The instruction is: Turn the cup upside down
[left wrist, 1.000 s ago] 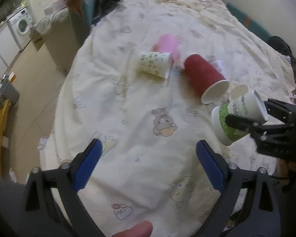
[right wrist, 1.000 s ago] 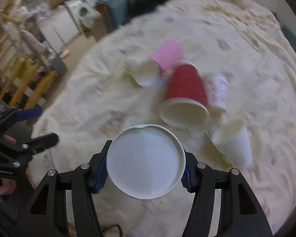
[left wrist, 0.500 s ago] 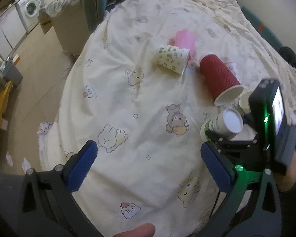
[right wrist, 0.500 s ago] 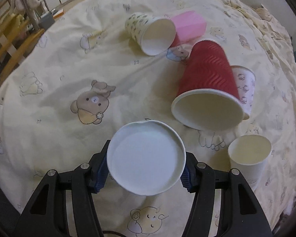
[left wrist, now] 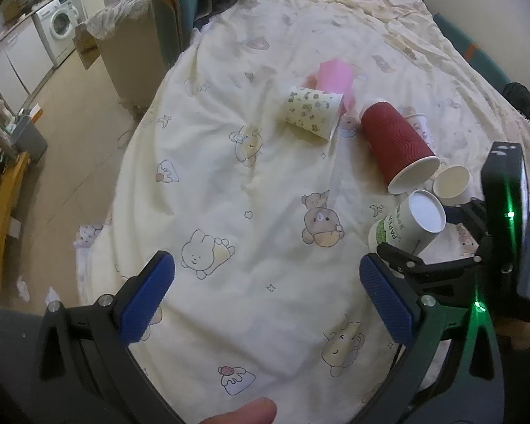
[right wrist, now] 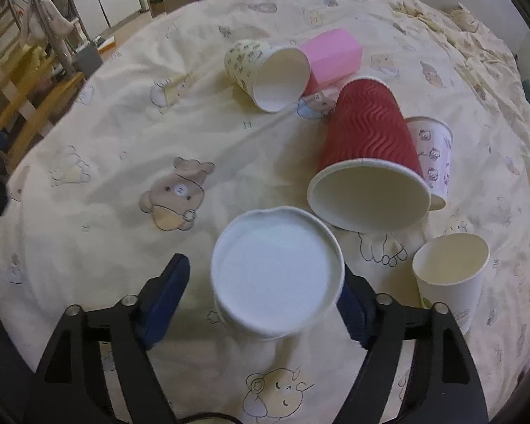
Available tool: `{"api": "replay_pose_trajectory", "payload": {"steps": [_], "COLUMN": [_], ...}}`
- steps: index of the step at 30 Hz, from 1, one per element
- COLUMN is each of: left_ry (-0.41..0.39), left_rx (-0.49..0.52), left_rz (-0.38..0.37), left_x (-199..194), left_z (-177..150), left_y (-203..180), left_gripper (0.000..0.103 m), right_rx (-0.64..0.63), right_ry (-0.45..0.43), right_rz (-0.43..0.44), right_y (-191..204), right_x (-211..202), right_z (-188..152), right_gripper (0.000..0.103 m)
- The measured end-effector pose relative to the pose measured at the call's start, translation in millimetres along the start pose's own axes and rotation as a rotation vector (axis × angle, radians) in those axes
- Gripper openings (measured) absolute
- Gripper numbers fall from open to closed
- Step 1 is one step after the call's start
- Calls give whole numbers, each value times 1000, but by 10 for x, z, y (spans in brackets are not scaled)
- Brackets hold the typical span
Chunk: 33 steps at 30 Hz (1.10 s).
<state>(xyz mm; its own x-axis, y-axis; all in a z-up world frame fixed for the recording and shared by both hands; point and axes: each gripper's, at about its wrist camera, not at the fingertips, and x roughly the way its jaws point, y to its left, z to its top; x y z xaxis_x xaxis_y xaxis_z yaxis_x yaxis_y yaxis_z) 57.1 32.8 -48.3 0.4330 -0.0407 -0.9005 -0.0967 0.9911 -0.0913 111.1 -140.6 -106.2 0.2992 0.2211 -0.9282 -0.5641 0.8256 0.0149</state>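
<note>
A white paper cup with green print stands upside down on the bed, base up. My right gripper is around it with the jaws opened; the left pad stands clear of the cup wall, the right pad is close beside it. The right gripper also shows in the left wrist view. My left gripper is open and empty, low over the quilt, left of the cup.
A red ribbed cup, a patterned cup and a small printed cup lie on their sides. A pink box lies behind them. A small white cup stands upright at right. The bed edge and floor are at left.
The right gripper lowered the cup to the quilt and its jaws spread apart, letting go of the cup. The left gripper stayed open and shifted slightly.
</note>
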Motion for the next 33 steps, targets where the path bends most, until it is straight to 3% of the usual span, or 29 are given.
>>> {"api": "replay_pose_trajectory", "payload": {"steps": [8, 10, 14, 19, 23, 25, 27, 33], "left_ry": [-59, -70, -103, -178, -271, -292, -302, -286], "left_rx": [19, 22, 54, 86, 97, 79, 77, 95], "left_rz": [-22, -40, -62, -58, -19, -5, 6, 15], "left_x": [-139, -179, -297, -516, -689, -709, -677, -534], "left_z": [-32, -55, -178, -387, -558, -600, -634, -667], "left_y": [-40, -57, -131, -212, -264, -250, -251, -292], "left_gripper": [103, 103, 103, 103, 103, 103, 103, 103], "right_rx": [107, 149, 284, 412, 399, 446, 473, 465], "right_ry": [-86, -137, -251, -366, -413, -418, -408, -453], "right_rz": [3, -5, -26, -72, -160, -150, -130, -190], "right_y": [-130, -152, -194, -141, 37, 38, 24, 62], "right_x": [-502, -758, -1238, -1539, -1592, -1539, -1454, -1414], "right_z": [-133, -244, -546, -939, -1122, -1219, -1258, -1283], "right_gripper": [93, 103, 103, 103, 103, 103, 103, 103]}}
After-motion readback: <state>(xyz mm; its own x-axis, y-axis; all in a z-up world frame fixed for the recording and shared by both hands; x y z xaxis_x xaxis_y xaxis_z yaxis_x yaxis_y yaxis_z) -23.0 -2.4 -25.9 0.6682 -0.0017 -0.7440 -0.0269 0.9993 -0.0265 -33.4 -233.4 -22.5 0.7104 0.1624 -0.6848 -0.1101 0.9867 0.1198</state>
